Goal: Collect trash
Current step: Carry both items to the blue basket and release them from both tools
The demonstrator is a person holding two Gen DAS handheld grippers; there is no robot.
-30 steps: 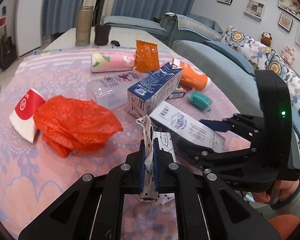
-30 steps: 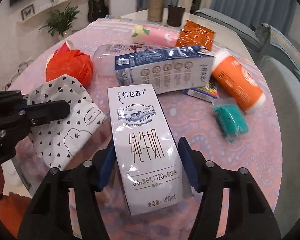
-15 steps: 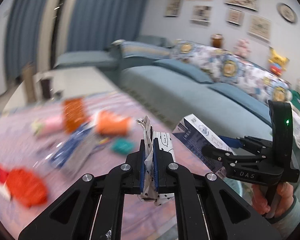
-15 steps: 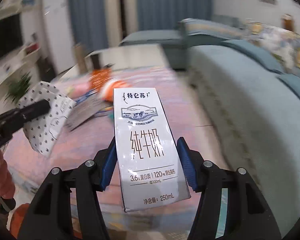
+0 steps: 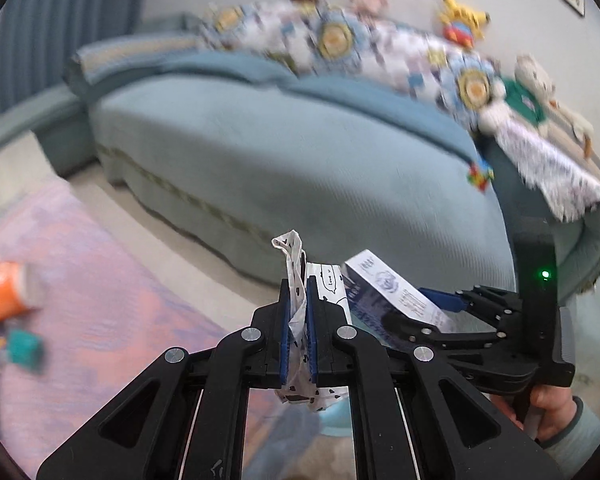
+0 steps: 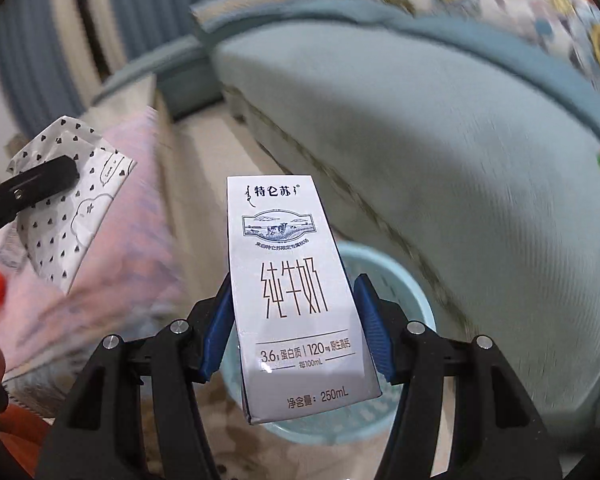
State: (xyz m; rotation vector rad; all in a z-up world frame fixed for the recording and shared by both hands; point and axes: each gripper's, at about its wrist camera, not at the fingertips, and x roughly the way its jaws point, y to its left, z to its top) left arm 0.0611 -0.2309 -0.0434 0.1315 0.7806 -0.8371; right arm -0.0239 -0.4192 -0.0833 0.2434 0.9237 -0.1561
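Far left of the left wrist view: orange container and teal roll lie blurred on the pink-clothed desk. Centre: left tool is clamped tight on a white heart-print paper bag, crumpled between the blue pads, edge sticking up above the tips. Right of it: right tool, held by a hand in a light sleeve, grips a white milk carton. Blue sofa behind, plush toys on its back.

Right wrist view, left side: the same heart-print bag pinched by the left tool's black finger, over the desk edge. Centre: right tool holds the milk carton upright by its sides, pads pressed on both, above a light-blue bin on the floor. Carton's bottom end overlaps the bin opening. Sofa to the right, beside the bin.
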